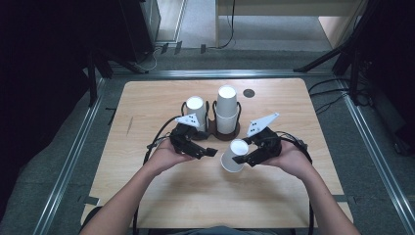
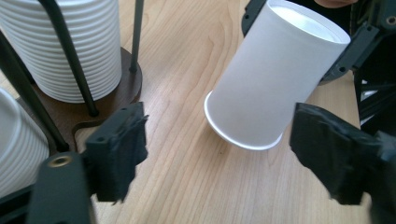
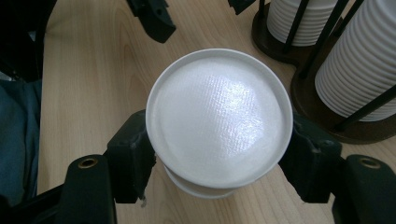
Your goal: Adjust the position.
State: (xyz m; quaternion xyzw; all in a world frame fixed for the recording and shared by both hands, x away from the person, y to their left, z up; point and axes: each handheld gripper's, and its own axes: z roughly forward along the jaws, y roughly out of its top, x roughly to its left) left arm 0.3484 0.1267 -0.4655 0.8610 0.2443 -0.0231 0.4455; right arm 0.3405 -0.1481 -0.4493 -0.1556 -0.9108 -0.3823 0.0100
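White paper cup (image 1: 233, 155), upside down and tilted, sits clamped in the right hand-held gripper (image 1: 243, 157) just above the wooden tabletop (image 1: 274, 196), in front of the cup holder (image 1: 226, 133). In the right gripper view its closed base (image 3: 219, 116) faces the camera, and the two black pads (image 3: 133, 151) press on opposite sides of the wall just under the base rim. The long axis of the cup (image 2: 275, 77) leans: in the left gripper view the open mouth points down and toward that camera, low over the wood, while the base tips away toward the right hand.

From the left hand-held gripper (image 1: 211, 152) the cup lies straight ahead and slightly to the person's right, near but not touching. Its jaws stand wide apart with nothing between them, and the gap looks broad enough to take the cup's mouth end. This hand is the free one and the nearer to the open rim, so I judge the coming move to be a hand-over or a two-handed separation, turning on lining up the open jaws across the cup's lower wall.

Both forearms come in low from the near edge, wrists angled inward so the two tools point at each other. Behind them the holder carries two stacks of paper cups (image 1: 227, 111), upright between black wire posts.
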